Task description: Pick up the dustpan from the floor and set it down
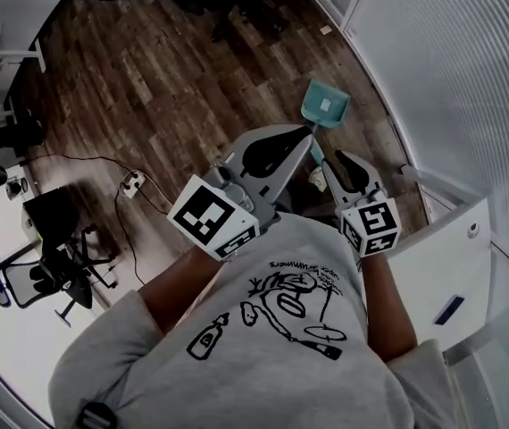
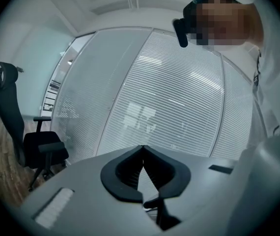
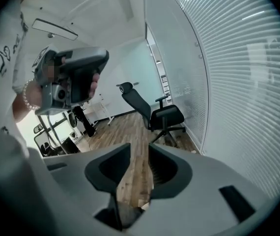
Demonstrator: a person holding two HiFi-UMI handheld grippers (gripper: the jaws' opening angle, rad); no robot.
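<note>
A teal dustpan [image 1: 326,105] stands on the wooden floor close to the blind-covered glass wall, and its handle runs back toward me between the two grippers. My left gripper [image 1: 304,134] hovers just left of the handle; in the left gripper view [image 2: 142,149] its jaws meet at the tips with nothing in them. My right gripper [image 1: 340,157] hangs just right of the handle. In the right gripper view [image 3: 139,149] its jaws stand apart, and only floor shows through the gap. Neither gripper view shows the dustpan.
The glass wall with blinds [image 1: 442,70] runs along the right. A white cabinet [image 1: 442,266] stands at my right. A black office chair [image 3: 152,114] is by the wall. A power strip with its cable [image 1: 131,183] and another chair [image 1: 67,257] are at the left.
</note>
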